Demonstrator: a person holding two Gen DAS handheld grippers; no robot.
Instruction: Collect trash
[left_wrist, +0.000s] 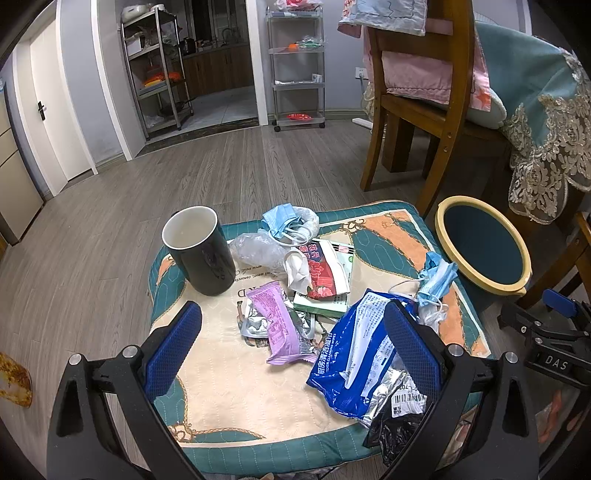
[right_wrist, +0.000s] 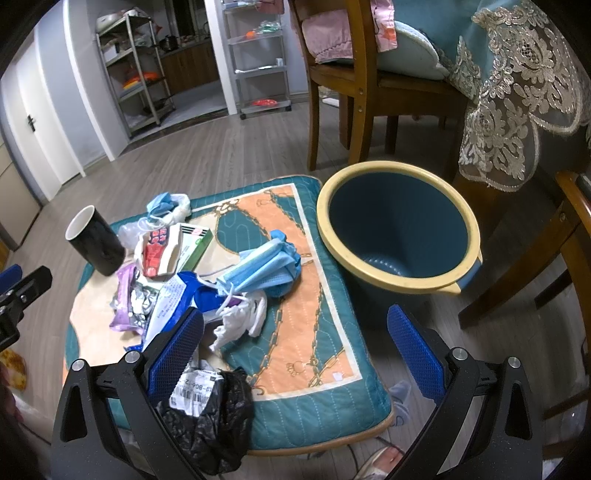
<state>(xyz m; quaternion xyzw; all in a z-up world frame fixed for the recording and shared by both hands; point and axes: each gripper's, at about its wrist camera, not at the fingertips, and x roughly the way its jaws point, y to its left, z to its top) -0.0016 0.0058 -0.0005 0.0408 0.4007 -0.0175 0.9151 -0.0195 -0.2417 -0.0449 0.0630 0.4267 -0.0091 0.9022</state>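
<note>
— Where are we? Both spread wide: our left gripper over the cushion's near edge, our right gripper over its right edge, nothing pinched.

— And the trash?

— Purple wrapper, blue wipes pack and black bag crowd the near edge; a blue mask lies mid-cushion. The mug guards the far-left corner.

— Room?

— The bin touches the right edge, mouth open.

Black mug upright on patterned cushion. Wooden chair behind, lace tablecloth beside it. Metal shelving near doorway.
</note>
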